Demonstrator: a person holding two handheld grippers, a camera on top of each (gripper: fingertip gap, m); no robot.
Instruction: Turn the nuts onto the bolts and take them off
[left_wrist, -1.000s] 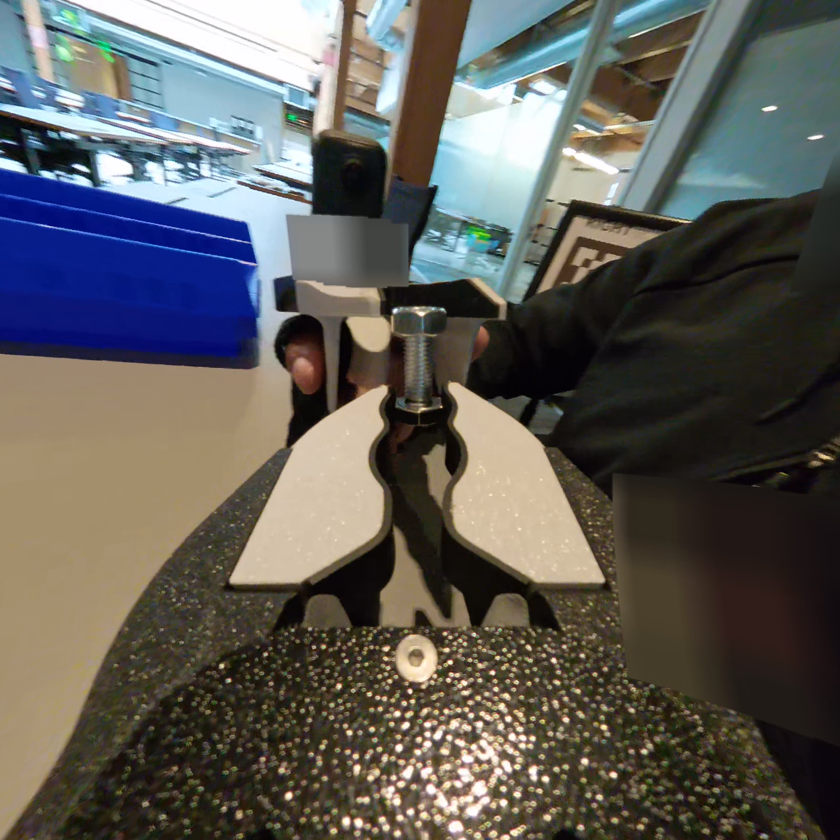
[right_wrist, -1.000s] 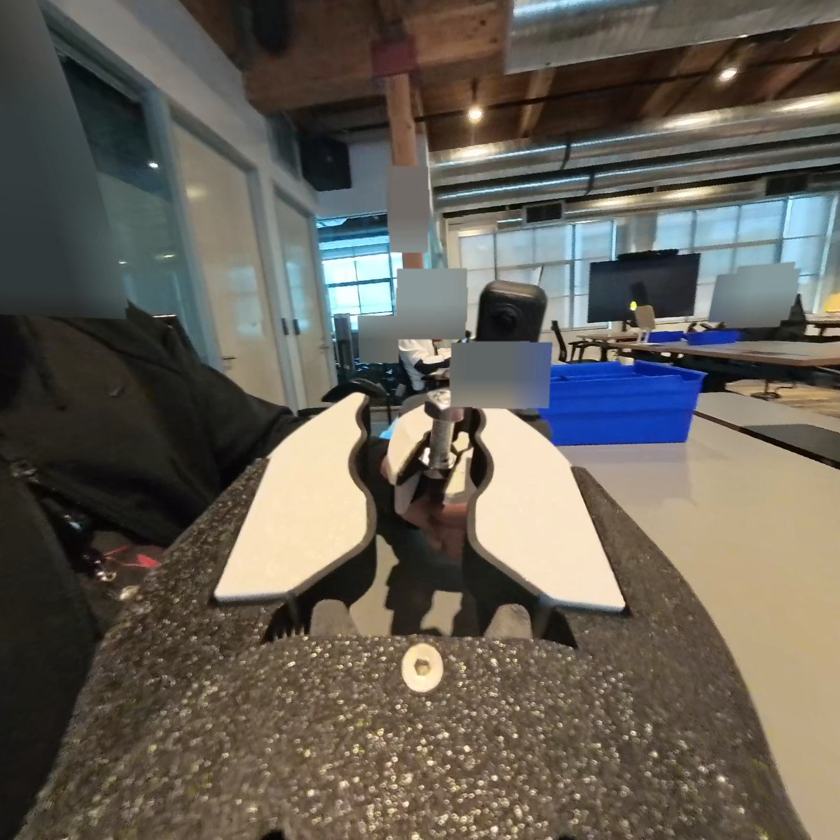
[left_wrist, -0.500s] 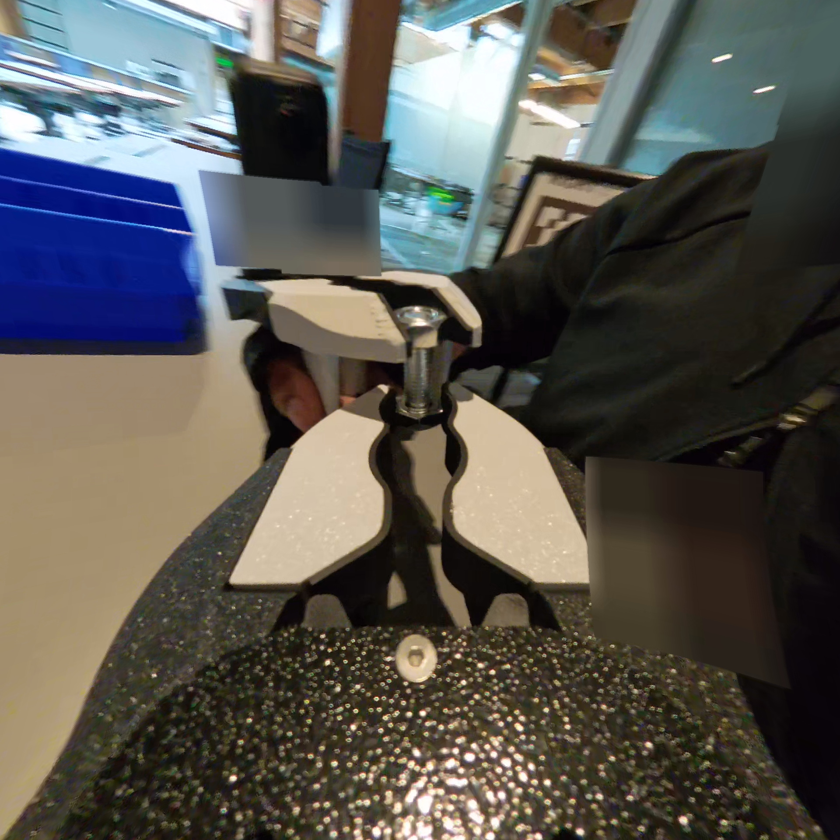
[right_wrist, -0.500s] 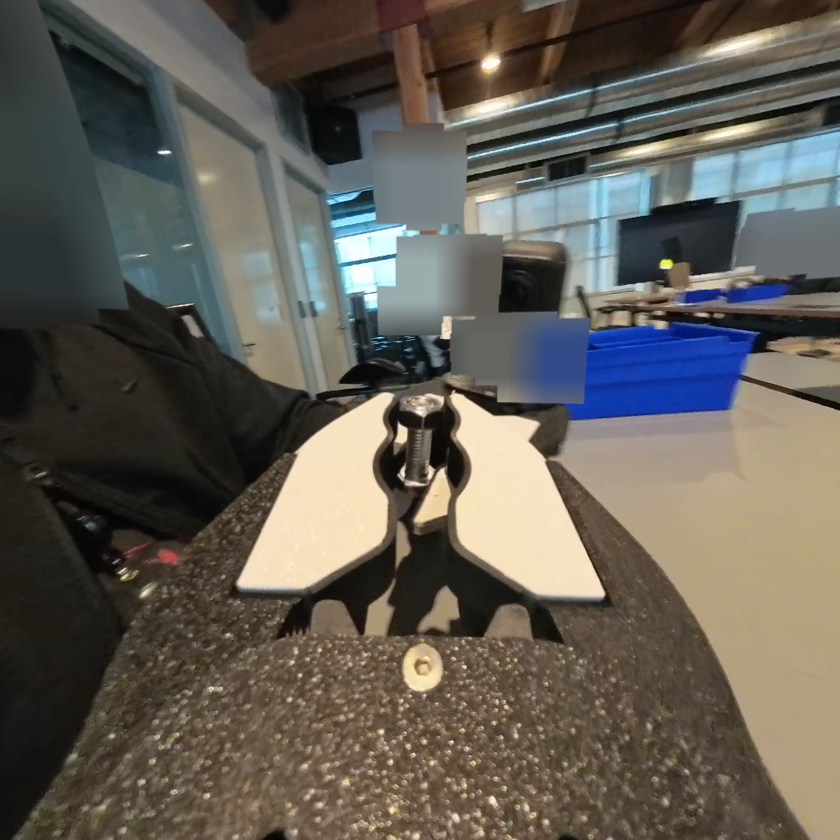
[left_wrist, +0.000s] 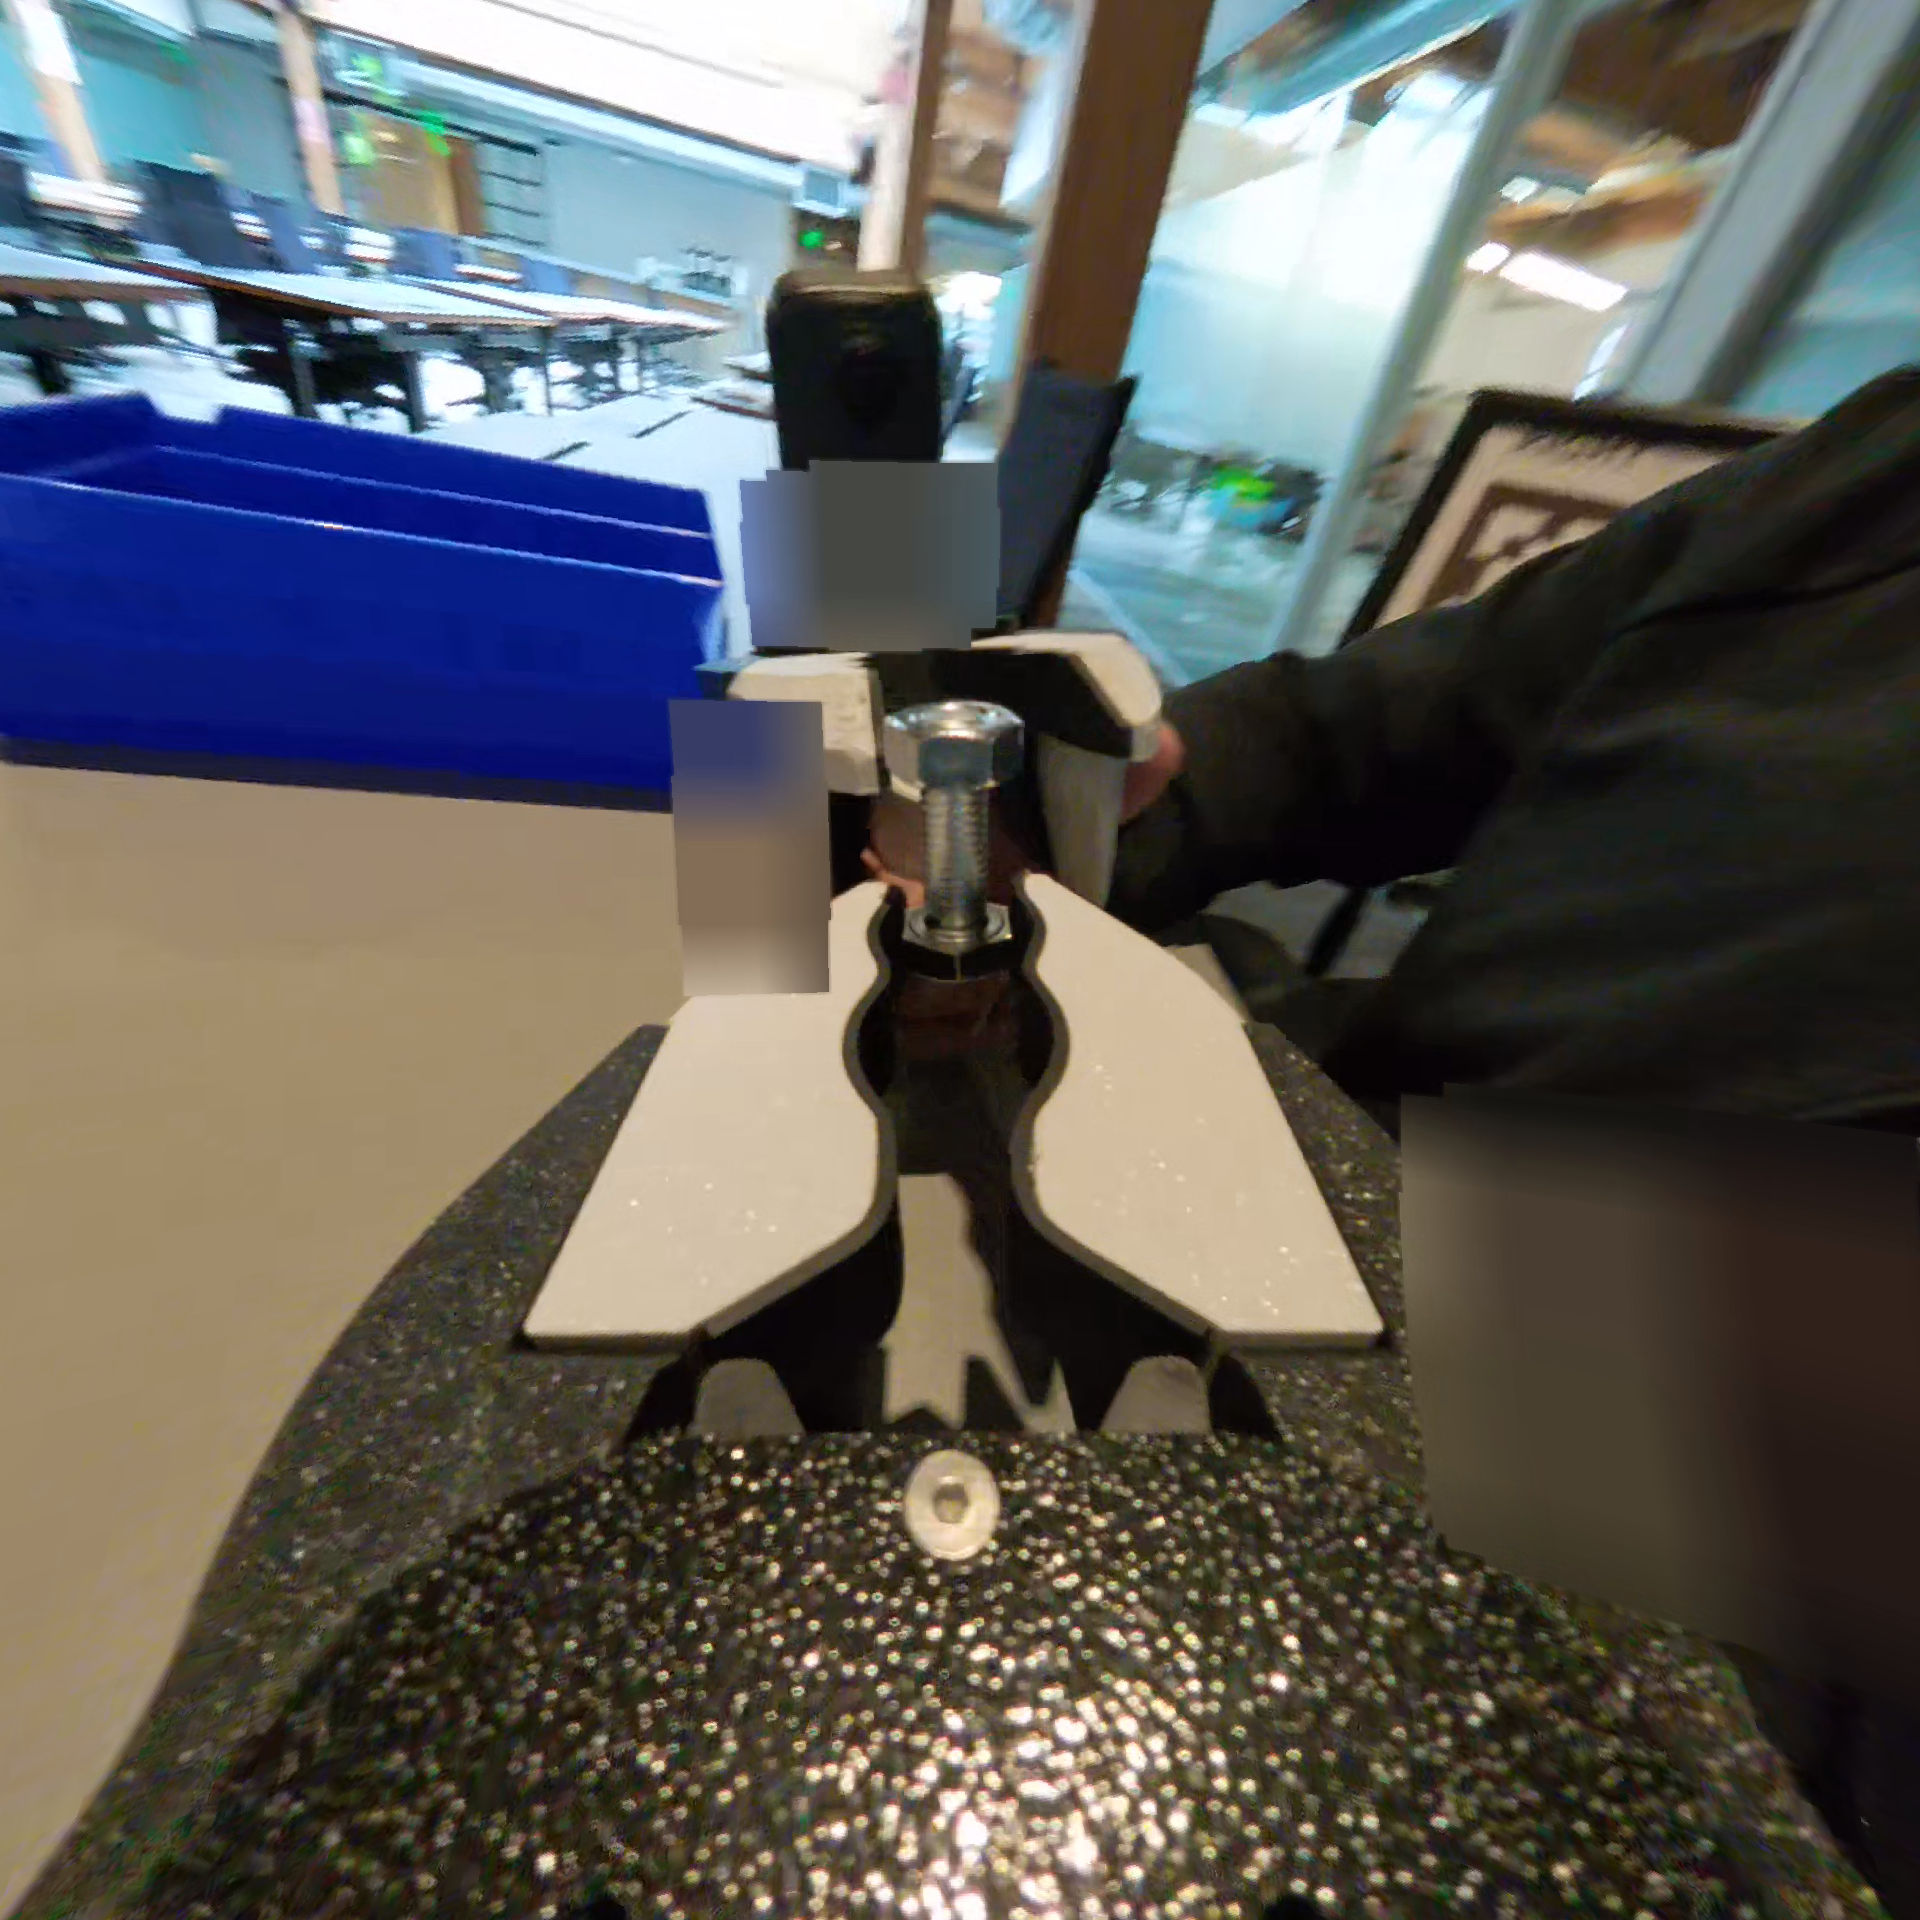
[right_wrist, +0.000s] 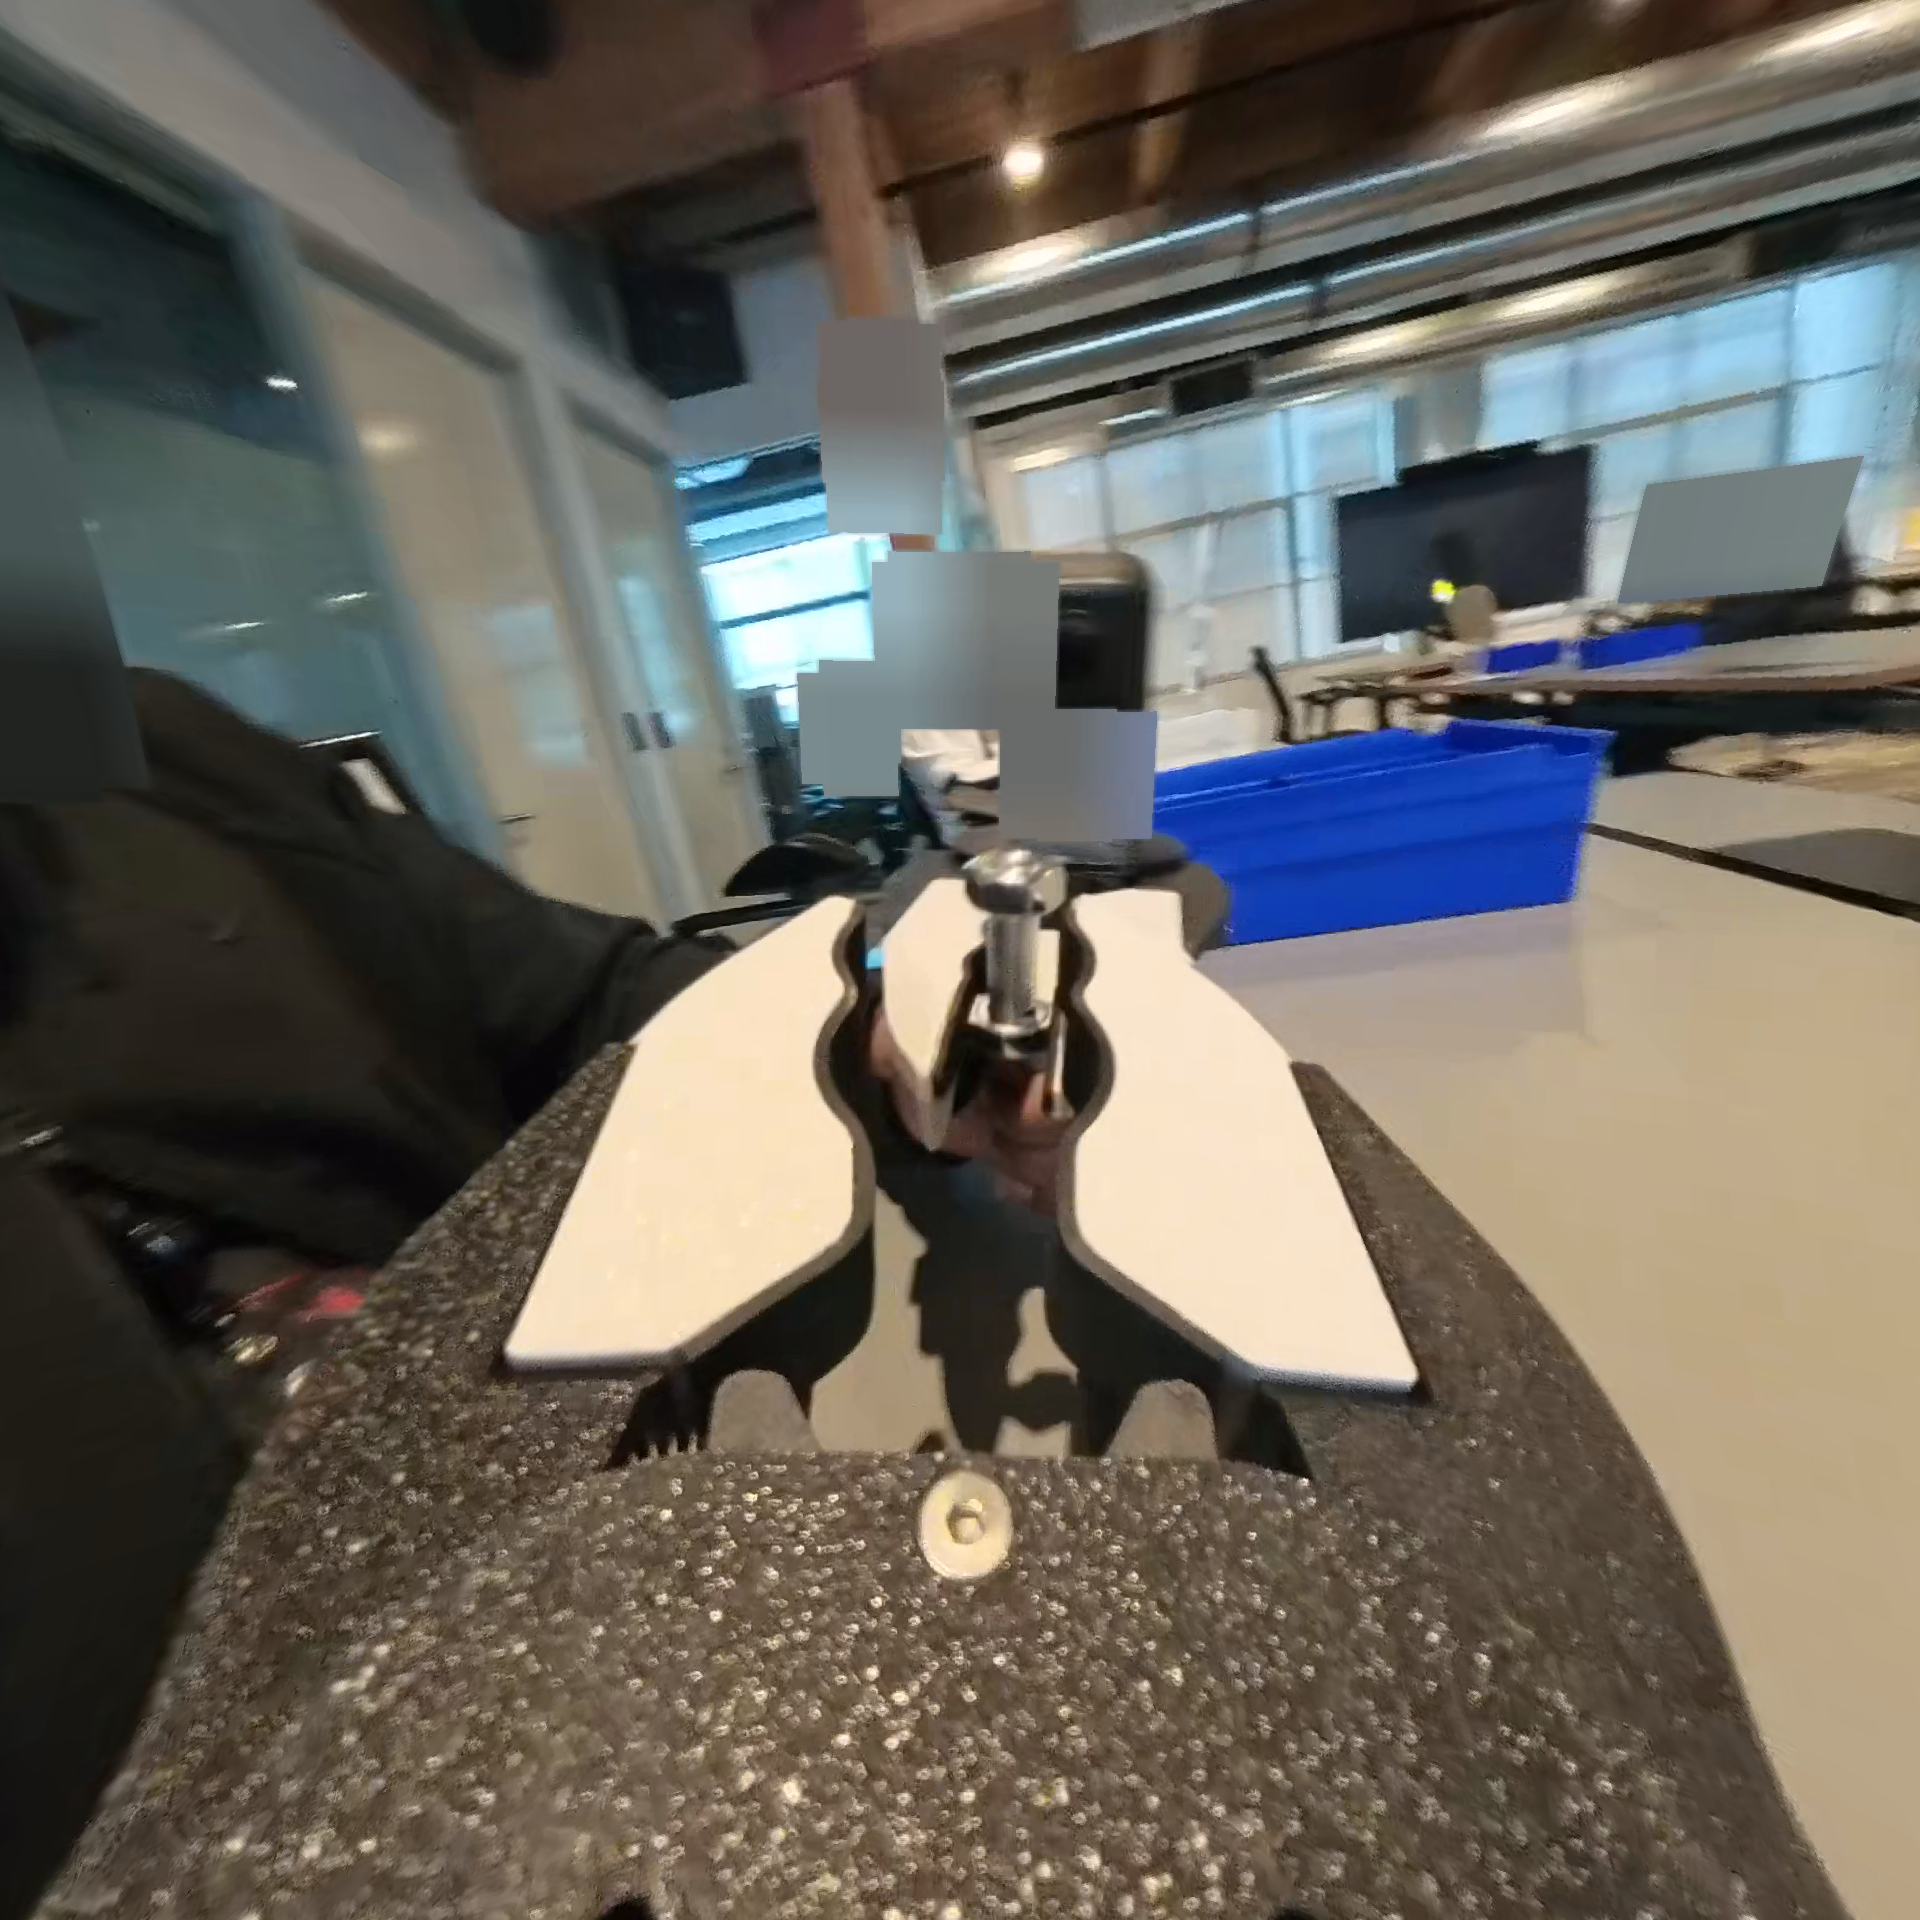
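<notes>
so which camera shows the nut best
The left wrist view: the nut sits sharp and centred, low on the bolt, with the left gripper shut on it. In the right wrist view the nut is smaller, blurred and partly hidden between the far jaws.
</notes>
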